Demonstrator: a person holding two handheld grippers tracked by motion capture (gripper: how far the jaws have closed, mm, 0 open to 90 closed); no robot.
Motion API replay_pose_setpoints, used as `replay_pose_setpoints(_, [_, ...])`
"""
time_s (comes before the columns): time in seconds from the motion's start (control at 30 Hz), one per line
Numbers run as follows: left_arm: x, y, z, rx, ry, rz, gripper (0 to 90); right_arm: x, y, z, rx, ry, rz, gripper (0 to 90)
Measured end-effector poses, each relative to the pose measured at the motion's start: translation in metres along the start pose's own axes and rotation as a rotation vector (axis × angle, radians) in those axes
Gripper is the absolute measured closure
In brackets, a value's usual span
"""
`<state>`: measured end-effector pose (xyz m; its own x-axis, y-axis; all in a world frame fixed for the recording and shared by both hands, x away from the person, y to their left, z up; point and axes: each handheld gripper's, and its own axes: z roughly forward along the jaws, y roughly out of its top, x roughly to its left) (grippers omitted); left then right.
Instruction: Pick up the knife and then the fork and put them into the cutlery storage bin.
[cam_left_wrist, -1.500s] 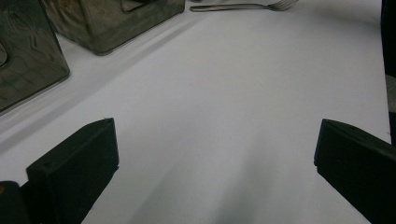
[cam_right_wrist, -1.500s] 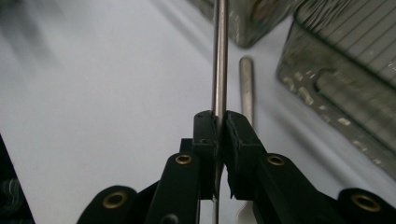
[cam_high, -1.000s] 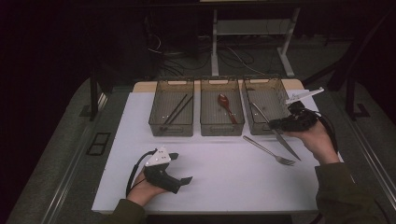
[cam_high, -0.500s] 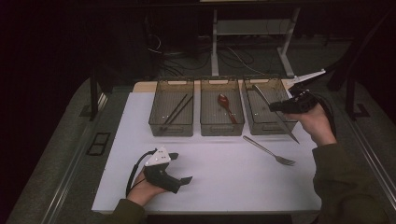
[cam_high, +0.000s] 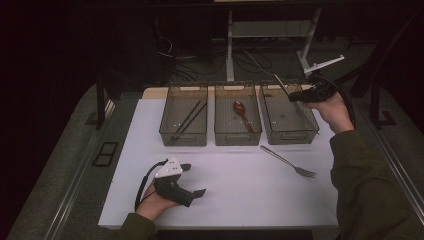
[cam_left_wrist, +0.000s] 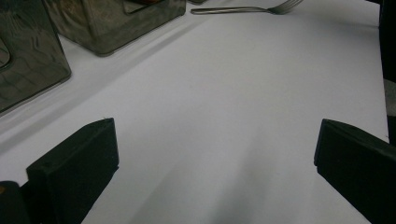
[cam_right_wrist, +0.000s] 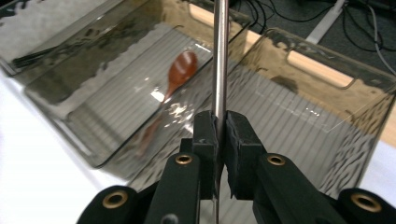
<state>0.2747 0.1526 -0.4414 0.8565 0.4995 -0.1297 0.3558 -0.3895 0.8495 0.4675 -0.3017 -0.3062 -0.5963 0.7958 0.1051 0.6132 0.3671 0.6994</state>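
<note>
The right tool (cam_high: 296, 95) is clamped on a thin metal utensil (cam_high: 281, 85), held up in the air over the right-hand bin (cam_high: 289, 116). In the right gripper view the two black jaws pinch the steel shaft (cam_right_wrist: 220, 60), which runs straight up out of the frame; which kind of utensil it is cannot be told. The right hand (cam_high: 334, 109) holds this tool above the far right corner of the bench (cam_high: 250, 190).

Three smoky see-through bins stand in a row across the far part of the white bench top. The middle bin (cam_high: 237, 121) holds a brown spoon (cam_high: 242, 114), also seen through the bin wall in the right gripper view (cam_right_wrist: 176, 74). The left bin (cam_high: 183, 121) holds a pair of dark chopsticks (cam_high: 187, 117).

A metal fork (cam_high: 288, 162) lies flat on the bench just near of the right-hand bin, tines toward the near right. It shows at the far edge of the left gripper view (cam_left_wrist: 247, 8).

The left tool (cam_high: 194, 181) rests low on the near left part of the bench, held by the left hand (cam_high: 155, 204). Its jaws stand wide apart with nothing between them but the white surface, well away from the bins and fork.
</note>
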Motion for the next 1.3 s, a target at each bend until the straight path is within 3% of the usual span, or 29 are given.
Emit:
replay_pose_setpoints(0.33, [0.000, 0.000, 0.000, -0.003, -0.004, -0.005, 0.0, -0.030, 0.001, 0.016, -0.058, -0.037, 0.039, 82.2])
replay_pose_setpoints(0.6, [0.000, 0.000, 0.000, -0.004, -0.004, -0.006, 0.0, -0.037, -0.007, 0.029, -0.087, -0.050, 0.067, 82.2])
replay_pose_setpoints(1.0, [0.000, 0.000, 0.001, 0.003, -0.006, -0.002, 0.0, -0.037, -0.029, 0.053, -0.030, -0.054, 0.048, 82.1])
replay_pose_setpoints(1.3, [0.000, 0.000, 0.002, 0.003, -0.010, -0.004, 0.0, -0.034, -0.031, 0.066, 0.024, -0.067, 0.031, 82.0])
